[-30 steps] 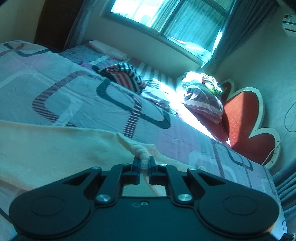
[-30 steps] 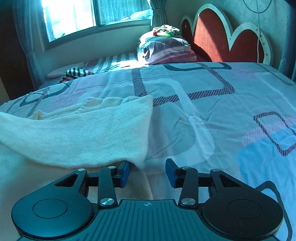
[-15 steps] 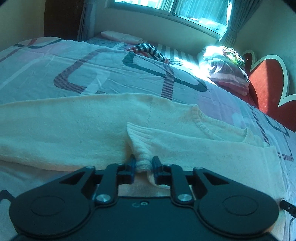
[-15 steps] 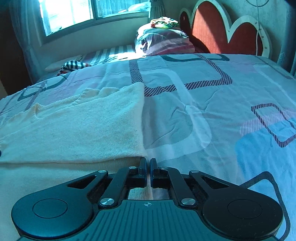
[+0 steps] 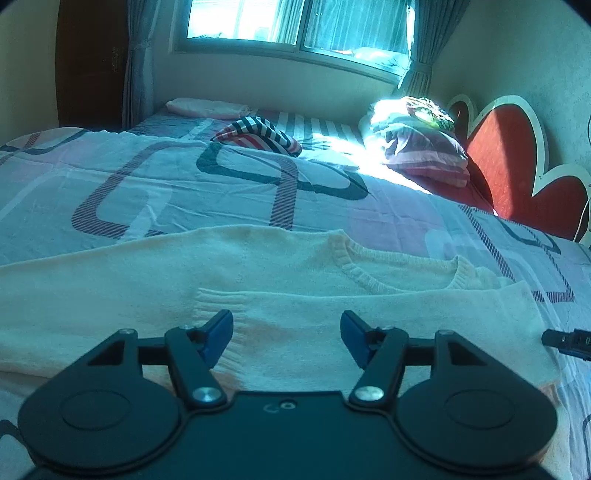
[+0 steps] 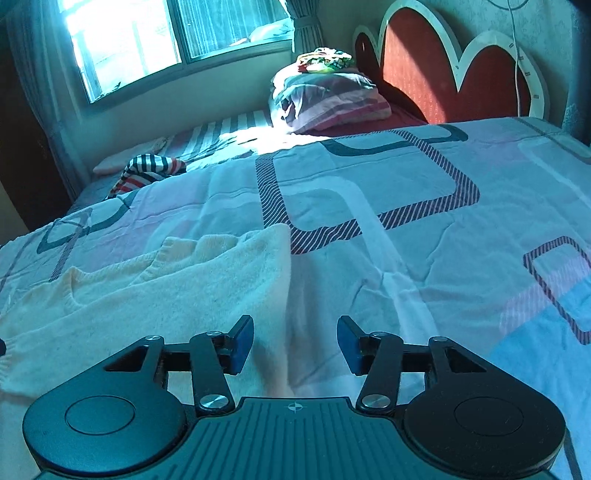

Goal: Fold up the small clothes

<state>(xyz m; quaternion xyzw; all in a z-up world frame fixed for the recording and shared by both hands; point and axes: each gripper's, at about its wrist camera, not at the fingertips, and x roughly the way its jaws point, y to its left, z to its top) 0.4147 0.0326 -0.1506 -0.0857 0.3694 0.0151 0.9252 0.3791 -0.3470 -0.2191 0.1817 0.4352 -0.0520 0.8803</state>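
Note:
A cream knit sweater lies flat on the patterned bedspread, with one sleeve folded across its body and the ribbed cuff just ahead of my left gripper. That gripper is open and empty above the folded sleeve. The sweater also shows in the right wrist view, where my right gripper is open and empty over its right edge. The tip of the right gripper shows at the right edge of the left wrist view.
A striped garment lies at the far side of the bed. A pillow pile sits by the red and white headboard. A window and curtains are behind. The bedspread stretches right of the sweater.
Both grippers have opened and let go of the sweater. The sleeve that my left gripper held now lies flat across the sweater body. Both grippers have drawn back a little.

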